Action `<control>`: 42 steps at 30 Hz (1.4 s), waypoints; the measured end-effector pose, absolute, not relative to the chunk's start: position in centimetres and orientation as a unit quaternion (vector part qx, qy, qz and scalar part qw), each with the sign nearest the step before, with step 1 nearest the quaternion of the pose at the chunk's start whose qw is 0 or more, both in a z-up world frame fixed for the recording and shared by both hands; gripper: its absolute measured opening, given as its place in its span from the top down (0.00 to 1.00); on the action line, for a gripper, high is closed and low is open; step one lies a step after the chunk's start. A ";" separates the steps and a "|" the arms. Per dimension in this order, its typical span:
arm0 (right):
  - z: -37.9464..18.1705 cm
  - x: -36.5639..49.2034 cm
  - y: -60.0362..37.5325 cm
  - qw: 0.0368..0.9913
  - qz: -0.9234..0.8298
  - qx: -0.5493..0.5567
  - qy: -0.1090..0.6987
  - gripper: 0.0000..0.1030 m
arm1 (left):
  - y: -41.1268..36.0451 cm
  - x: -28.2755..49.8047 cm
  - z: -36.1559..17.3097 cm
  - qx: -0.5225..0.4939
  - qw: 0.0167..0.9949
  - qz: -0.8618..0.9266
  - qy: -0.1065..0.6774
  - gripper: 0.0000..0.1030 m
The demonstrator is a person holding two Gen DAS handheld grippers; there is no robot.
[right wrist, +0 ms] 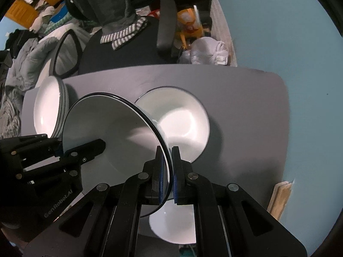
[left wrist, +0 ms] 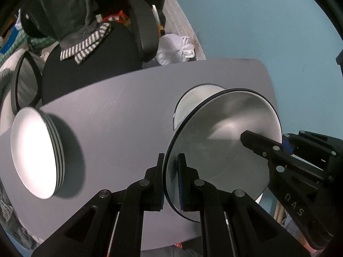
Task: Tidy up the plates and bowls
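A black-rimmed white plate point(left wrist: 225, 124) point(right wrist: 111, 120) hangs tilted above the grey table point(left wrist: 120, 107) point(right wrist: 246, 107). My left gripper point(left wrist: 171, 167) is shut on its near rim. My right gripper point(right wrist: 169, 158) is shut on the opposite rim, so both hold the same plate. One right finger point(left wrist: 257, 144) lies across the plate's face in the left wrist view, and one left finger point(right wrist: 92, 147) shows likewise in the right wrist view. A stack of white dishes point(left wrist: 34, 154) point(right wrist: 49, 111) stands at the table's left. A white bowl point(left wrist: 193, 102) point(right wrist: 184, 120) sits beneath the held plate.
Another white dish point(right wrist: 171, 229) lies near the table's front edge, partly hidden by my right gripper. A black office chair point(left wrist: 90, 64) with a striped cloth stands behind the table. A white bag point(left wrist: 175, 49) lies on the floor, and a blue wall is to the right.
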State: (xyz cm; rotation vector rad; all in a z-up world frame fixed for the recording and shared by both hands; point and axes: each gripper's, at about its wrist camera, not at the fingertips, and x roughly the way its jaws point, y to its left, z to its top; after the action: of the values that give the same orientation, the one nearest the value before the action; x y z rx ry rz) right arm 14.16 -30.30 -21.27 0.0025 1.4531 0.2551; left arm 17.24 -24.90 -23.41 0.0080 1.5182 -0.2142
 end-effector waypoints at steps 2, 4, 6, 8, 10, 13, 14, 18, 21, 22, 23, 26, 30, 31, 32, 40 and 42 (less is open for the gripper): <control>-21.5 14.8 -30.8 0.739 0.114 0.005 0.664 0.93 | -25.5 17.9 -23.5 0.010 0.719 -0.097 0.688 0.90; -21.6 15.1 -31.3 0.739 0.113 0.006 0.665 0.93 | -26.0 18.4 -23.7 0.015 0.718 -0.097 0.689 0.90; -21.7 15.6 -31.5 0.737 0.112 0.008 0.666 0.93 | -26.4 19.0 -23.9 0.020 0.718 -0.095 0.689 0.90; -21.9 15.9 -31.9 0.735 0.113 0.009 0.668 0.93 | -26.6 19.3 -24.1 0.024 0.718 -0.095 0.690 0.90; -22.1 16.2 -32.1 0.733 0.113 0.010 0.670 0.93 | -26.9 19.5 -24.4 0.025 0.715 -0.093 0.692 0.90; -22.6 16.5 -32.4 0.730 0.113 0.009 0.674 0.93 | -27.2 19.6 -24.8 0.031 0.712 -0.091 0.696 0.89; -22.7 16.6 -32.5 0.728 0.113 0.010 0.676 0.93 | -27.4 19.6 -25.0 0.034 0.711 -0.091 0.697 0.89; -23.5 16.9 -33.0 0.721 0.114 0.019 0.684 0.93 | -27.7 19.7 -25.7 0.042 0.707 -0.090 0.700 0.89; -24.0 17.0 -33.1 0.718 0.113 0.017 0.686 0.93 | -27.9 19.9 -26.2 0.043 0.704 -0.085 0.704 0.88; -24.1 17.1 -33.1 0.718 0.113 0.016 0.687 0.93 | -27.9 19.9 -26.3 0.044 0.703 -0.084 0.704 0.88; -24.2 17.1 -33.1 0.717 0.112 0.016 0.687 0.93 | -28.0 20.0 -26.4 0.045 0.703 -0.083 0.705 0.88; -24.4 17.3 -33.2 0.716 0.113 0.020 0.688 0.93 | -28.2 20.1 -26.3 0.056 0.706 -0.082 0.702 0.88; -24.5 17.5 -33.2 0.715 0.115 0.021 0.689 0.93 | -28.2 20.3 -26.4 0.059 0.704 -0.080 0.703 0.87; -24.6 17.6 -33.2 0.714 0.114 0.021 0.690 0.93 | -28.2 20.3 -26.5 0.060 0.704 -0.080 0.703 0.87; -24.7 17.7 -33.2 0.714 0.114 0.020 0.690 0.93 | -28.2 20.3 -26.5 0.062 0.704 -0.079 0.703 0.87; -25.1 17.6 -33.1 0.708 0.104 0.011 0.698 0.93 | -28.4 20.3 -27.0 0.090 0.698 -0.080 0.706 0.86; -25.1 17.6 -33.1 0.708 0.102 0.010 0.699 0.93 | -28.3 20.4 -27.0 0.088 0.697 -0.080 0.707 0.86</control>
State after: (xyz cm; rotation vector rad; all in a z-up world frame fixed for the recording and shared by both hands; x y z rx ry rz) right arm 17.63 -33.07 -25.10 0.0220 1.5526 0.2269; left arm 20.41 -28.27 -26.95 0.1953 1.5766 -0.1792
